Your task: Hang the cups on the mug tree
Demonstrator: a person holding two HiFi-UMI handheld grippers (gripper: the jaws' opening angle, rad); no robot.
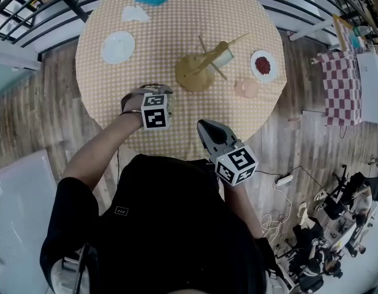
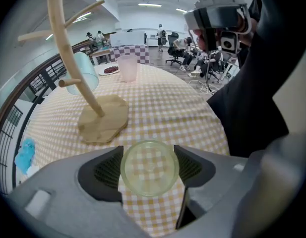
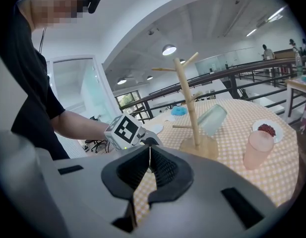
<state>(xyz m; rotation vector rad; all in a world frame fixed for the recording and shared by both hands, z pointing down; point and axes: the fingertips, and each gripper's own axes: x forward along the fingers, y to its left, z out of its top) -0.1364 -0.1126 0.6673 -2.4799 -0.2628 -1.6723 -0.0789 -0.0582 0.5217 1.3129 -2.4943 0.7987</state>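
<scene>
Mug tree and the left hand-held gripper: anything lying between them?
No: only bare checked tablecloth, in the left gripper view; the clear cup sits inside the jaws.

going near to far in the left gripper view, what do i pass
clear cup → mug tree → pink cup

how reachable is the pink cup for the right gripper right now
Probably yes: the right gripper is empty, jaws shut, the pink cup stands in the open, and the mug tree is off to its left. It must open first.
</scene>
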